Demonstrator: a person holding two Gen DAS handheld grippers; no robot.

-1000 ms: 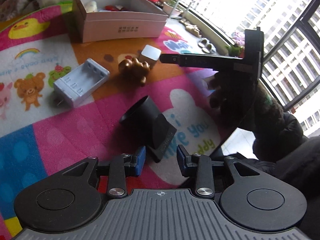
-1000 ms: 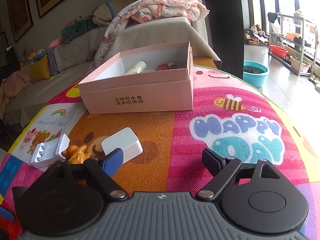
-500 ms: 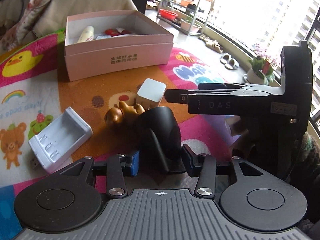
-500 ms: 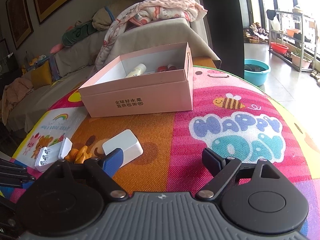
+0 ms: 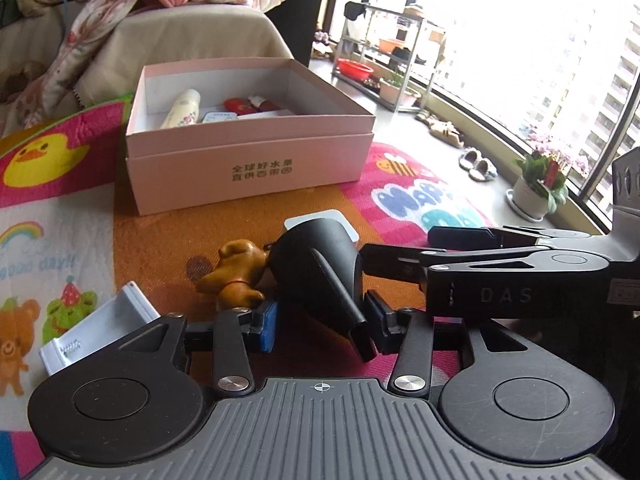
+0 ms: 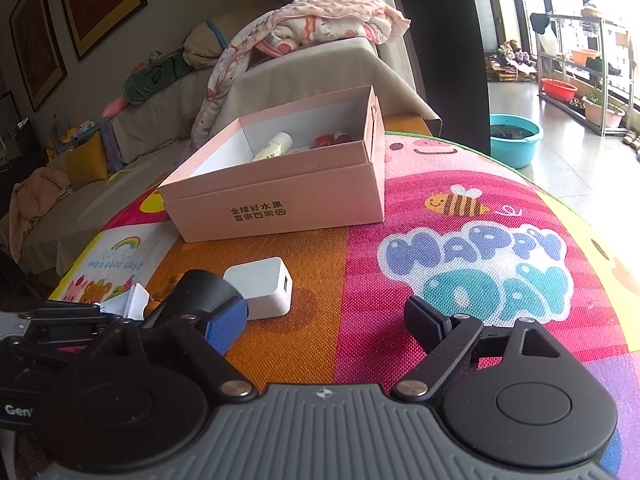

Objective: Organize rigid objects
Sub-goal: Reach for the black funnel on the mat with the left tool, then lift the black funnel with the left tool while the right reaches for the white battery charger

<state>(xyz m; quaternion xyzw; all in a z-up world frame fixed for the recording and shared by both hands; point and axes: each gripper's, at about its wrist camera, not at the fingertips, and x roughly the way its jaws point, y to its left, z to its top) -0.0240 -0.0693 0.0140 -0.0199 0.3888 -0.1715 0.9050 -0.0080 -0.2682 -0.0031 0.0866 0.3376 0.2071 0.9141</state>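
A black funnel-shaped nozzle (image 5: pixel 316 268) sits between the blue pads of my left gripper (image 5: pixel 320 326), wide end pointing away; the jaws are shut on its narrow flat end. It also shows in the right wrist view as the nozzle (image 6: pixel 200 292) beside my right gripper's left finger. My right gripper (image 6: pixel 324 320) stands open over bare mat, nothing between its fingers; from the left it appears as the right gripper (image 5: pixel 396 245). A white charger block (image 6: pixel 264 284), a brown bear figurine (image 5: pixel 236 272) and a white battery holder (image 5: pixel 104 320) lie on the mat. The open pink box (image 5: pixel 248 168) stands behind them.
The pink box (image 6: pixel 280 200) holds a cream bottle (image 5: pixel 182 110) and small red items. The colourful play mat (image 6: pixel 472 264) ends at the right. A blanket-draped sofa (image 6: pixel 320 64) lies behind it, a teal basin (image 6: pixel 516 140) on the floor, a potted plant (image 5: pixel 536 192) by the window.
My left gripper advanced onto the nozzle, its jaws widened and took it in; the nozzle now moves with the gripper toward the bear and charger. The right gripper has kept still.
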